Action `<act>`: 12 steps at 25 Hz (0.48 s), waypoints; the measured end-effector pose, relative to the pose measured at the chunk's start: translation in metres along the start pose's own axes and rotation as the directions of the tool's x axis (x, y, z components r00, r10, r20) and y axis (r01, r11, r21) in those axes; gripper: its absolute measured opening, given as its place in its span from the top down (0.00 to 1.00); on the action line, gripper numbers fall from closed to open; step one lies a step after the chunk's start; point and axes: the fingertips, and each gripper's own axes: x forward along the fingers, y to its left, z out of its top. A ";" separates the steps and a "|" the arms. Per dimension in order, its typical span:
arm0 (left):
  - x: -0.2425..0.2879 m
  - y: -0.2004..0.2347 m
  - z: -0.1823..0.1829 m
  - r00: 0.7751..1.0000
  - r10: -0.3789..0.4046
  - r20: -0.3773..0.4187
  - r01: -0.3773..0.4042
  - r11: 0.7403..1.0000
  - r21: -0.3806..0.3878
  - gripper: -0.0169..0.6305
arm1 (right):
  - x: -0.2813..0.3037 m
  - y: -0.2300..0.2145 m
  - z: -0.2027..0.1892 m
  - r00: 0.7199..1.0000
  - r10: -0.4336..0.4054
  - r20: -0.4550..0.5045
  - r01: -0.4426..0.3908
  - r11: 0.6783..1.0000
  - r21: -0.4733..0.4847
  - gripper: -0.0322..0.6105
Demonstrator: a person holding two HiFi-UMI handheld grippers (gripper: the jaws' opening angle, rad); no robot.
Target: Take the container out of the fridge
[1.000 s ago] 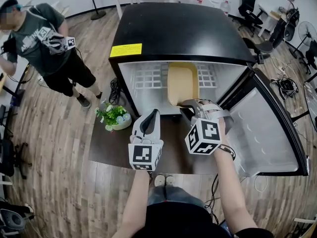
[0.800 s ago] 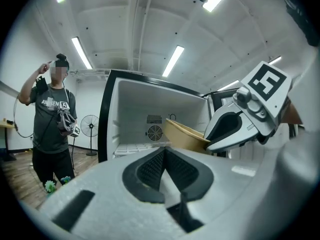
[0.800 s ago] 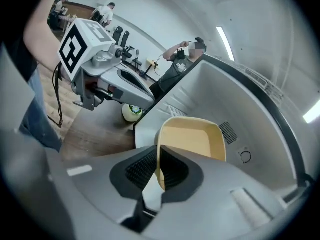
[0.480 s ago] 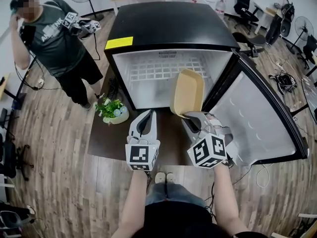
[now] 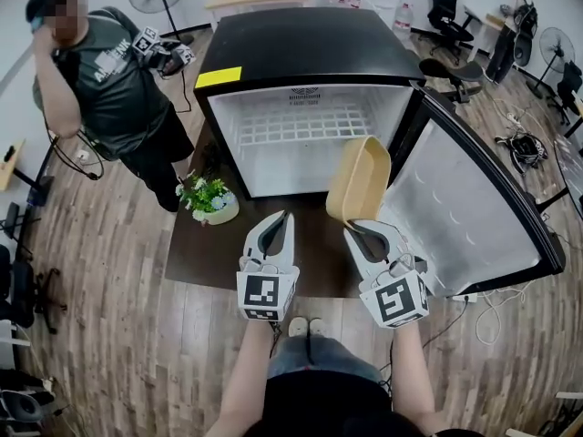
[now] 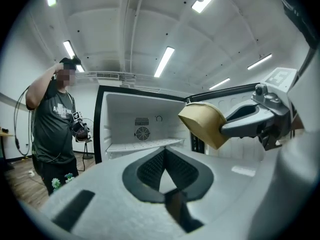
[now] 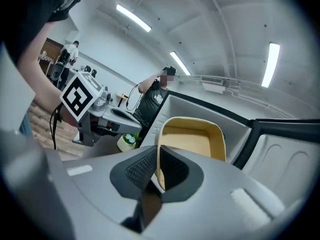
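Tan rectangular plastic container [image 5: 358, 178]: held on edge outside the cabinet, in front of the opening, between the empty cavity and the open door.
Black mini fridge with white interior [image 5: 310, 48]: nothing is seen inside but a white wire shelf [image 5: 305, 121]; the white-lined door [image 5: 474, 208] is swung wide to the right.
Right gripper [image 5: 357, 228]: jaws almost together, clamped on the container's near rim; in the right gripper view the thin wall is pinched between the ribbed pads.
Left gripper [image 5: 281, 218]: jaw tips brought together with nothing between them; it is kept near the container's left side, apart from it.
Key relation: the container lies directly ahead of the right jaws, and its long axis runs up and away from them towards the fridge. The hollow side is turned towards the right gripper's camera. The right hand is the carrying hand.
Progress (judged): removal appears nearly done, as the container is already clear of the cavity; only a withdrawal and a set-down seem left.
Risk (judged): a single-edge grip could allow the container to swing or slip.
Dark brown platform [image 5: 196, 253]: bare surface is offered below the grippers.
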 end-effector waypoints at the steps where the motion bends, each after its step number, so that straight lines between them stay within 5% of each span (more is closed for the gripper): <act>1: -0.003 -0.004 0.000 1.000 -0.004 -0.001 0.004 1.000 0.003 0.96 | -0.006 0.001 0.004 1.000 -0.003 0.027 0.003 1.000 0.008 0.91; 7: -0.018 -0.014 0.009 0.999 -0.011 0.032 0.010 1.000 0.025 0.96 | -0.029 -0.002 0.020 0.973 -0.093 0.212 0.071 0.991 0.112 0.91; 12: -0.026 -0.016 0.020 0.997 0.012 0.077 -0.014 0.999 0.033 0.96 | -0.046 -0.018 0.023 0.921 -0.262 0.287 0.182 0.944 0.275 0.91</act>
